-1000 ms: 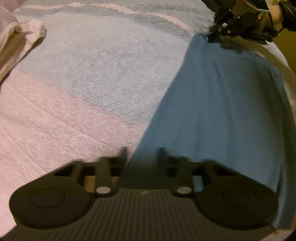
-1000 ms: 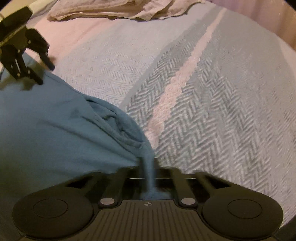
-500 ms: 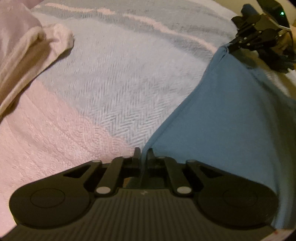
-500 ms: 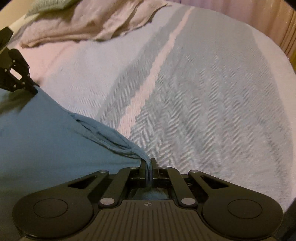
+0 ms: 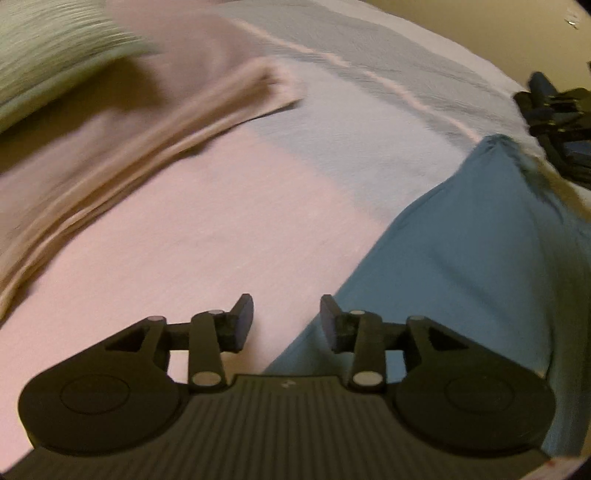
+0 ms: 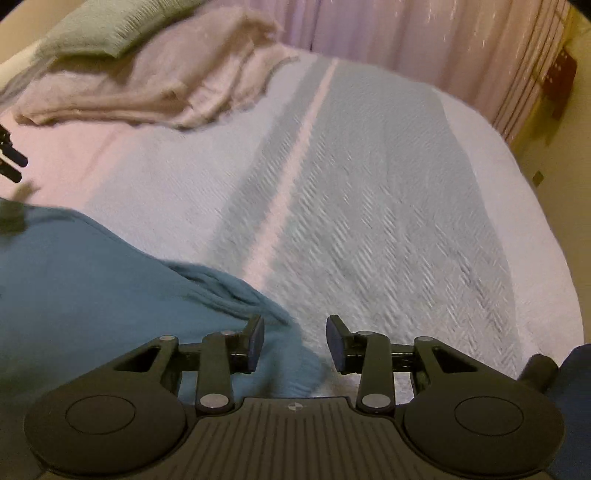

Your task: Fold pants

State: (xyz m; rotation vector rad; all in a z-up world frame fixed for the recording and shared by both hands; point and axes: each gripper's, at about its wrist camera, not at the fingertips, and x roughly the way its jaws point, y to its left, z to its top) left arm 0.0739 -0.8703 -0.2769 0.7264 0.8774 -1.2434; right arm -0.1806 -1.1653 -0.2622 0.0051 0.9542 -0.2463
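The pink blanket [image 5: 122,147] lies bunched at the far left of the bedspread [image 5: 207,236], with a green pillow [image 6: 110,26] on top of it. Nearer the middle, the left gripper [image 5: 284,321] hangs above the bedspread with its jaws opening and nothing between them. The teal pants [image 5: 480,251] lie flat on the bedspread, well to the right of the blanket. Their near edge runs just under the gripper's right-hand finger and they do not reach the left-hand one. Further right, the right gripper [image 6: 295,343] is also opening and holds nothing. In its own view the gathered corner of the pants [image 6: 92,280] lies below its left-hand finger and ends in the gap, clear of both pads.
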